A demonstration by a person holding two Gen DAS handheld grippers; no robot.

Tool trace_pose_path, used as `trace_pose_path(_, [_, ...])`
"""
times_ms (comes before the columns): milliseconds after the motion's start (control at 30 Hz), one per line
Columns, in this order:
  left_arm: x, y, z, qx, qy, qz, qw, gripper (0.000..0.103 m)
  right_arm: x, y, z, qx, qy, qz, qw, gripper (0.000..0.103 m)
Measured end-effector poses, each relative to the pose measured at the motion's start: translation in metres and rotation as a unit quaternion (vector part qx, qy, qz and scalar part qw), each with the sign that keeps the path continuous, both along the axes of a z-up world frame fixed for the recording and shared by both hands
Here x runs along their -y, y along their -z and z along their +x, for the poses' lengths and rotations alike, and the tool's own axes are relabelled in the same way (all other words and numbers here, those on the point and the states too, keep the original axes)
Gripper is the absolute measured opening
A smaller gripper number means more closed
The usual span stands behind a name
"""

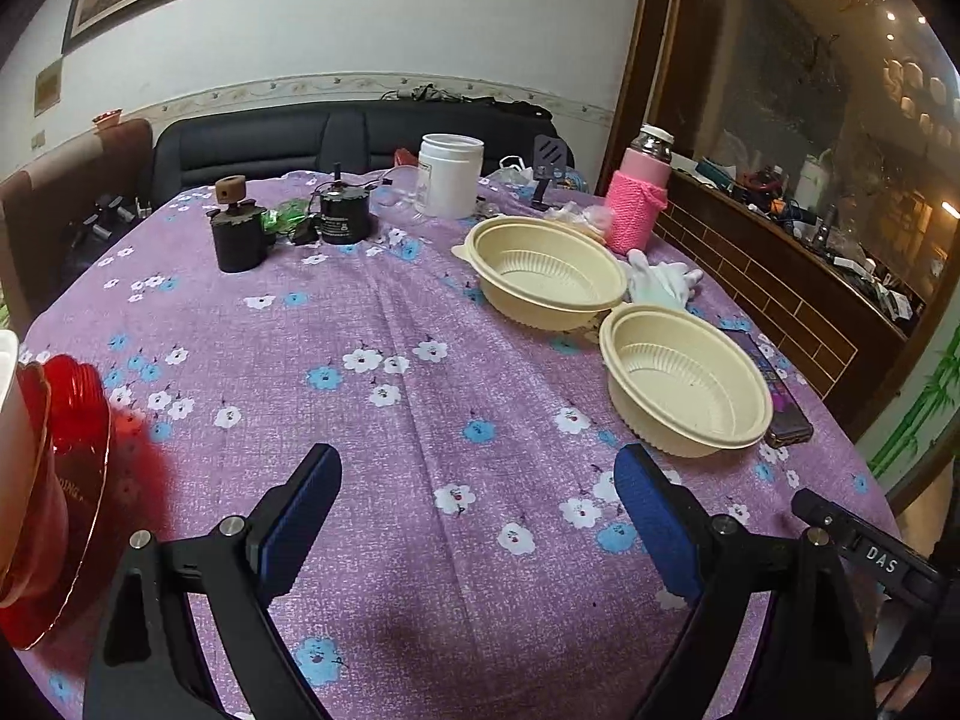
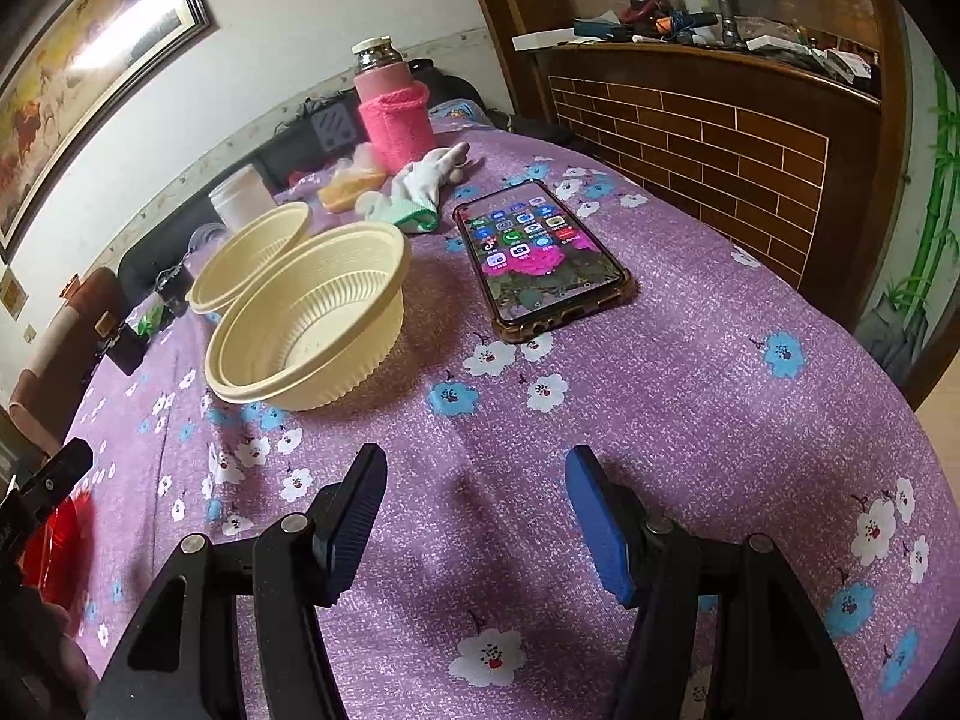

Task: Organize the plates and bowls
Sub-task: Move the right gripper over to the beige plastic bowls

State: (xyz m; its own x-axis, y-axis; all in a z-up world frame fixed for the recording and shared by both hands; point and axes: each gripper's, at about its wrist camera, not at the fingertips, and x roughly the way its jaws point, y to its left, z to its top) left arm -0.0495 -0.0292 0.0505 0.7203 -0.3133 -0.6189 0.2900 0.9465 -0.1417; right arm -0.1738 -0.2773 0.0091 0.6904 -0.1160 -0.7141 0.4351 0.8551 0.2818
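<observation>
Left wrist view is showing the left tongs (image 1: 474, 495) standing apart, empty, over the table (image 1: 384, 324), 2 cream bowls (image 1: 684, 381) sitting far right. Right tongs (image 2: 477, 507) are also hanging apart, empty, near a phone (image 2: 543, 255).

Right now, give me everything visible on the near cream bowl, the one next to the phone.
The near cream bowl is round, matte and plastic-looking, with a ribbed inner wall, a flat base and a stepped, flanged rim. It is empty and sits upright on the purple floral tablecloth. Its far rim meets or overlaps the second cream bowl; contact is unclear. The phone lies beside it, screen lit; in the left wrist view the bowl's edge hides part of it.
</observation>
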Motion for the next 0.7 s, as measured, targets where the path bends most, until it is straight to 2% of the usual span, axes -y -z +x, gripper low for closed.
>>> trace_pose_path(300, [-0.016, 0.001, 0.001, 0.022, -0.061, 0.011, 0.9978, 0.092, -0.002, -0.004, -0.005, 0.02, -0.006, 0.002, 1.0, 0.067])
trace_pose_path(500, [-0.014, 0.007, 0.009, 0.003, -0.063, 0.023, 0.9977, 0.092, -0.004, -0.013, -0.009, 0.032, -0.013, 0.004, 0.999, 0.067])
trace_pose_path(600, [-0.011, 0.014, 0.013, -0.013, -0.059, 0.03, 0.9978, 0.092, 0.0, -0.032, 0.011, 0.039, -0.035, 0.038, 0.998, 0.067])
trace_pose_path(700, [-0.008, 0.02, 0.017, -0.03, -0.052, 0.036, 0.9976, 0.092, 0.0, -0.065, 0.048, 0.072, -0.04, 0.026, 0.996, 0.067])
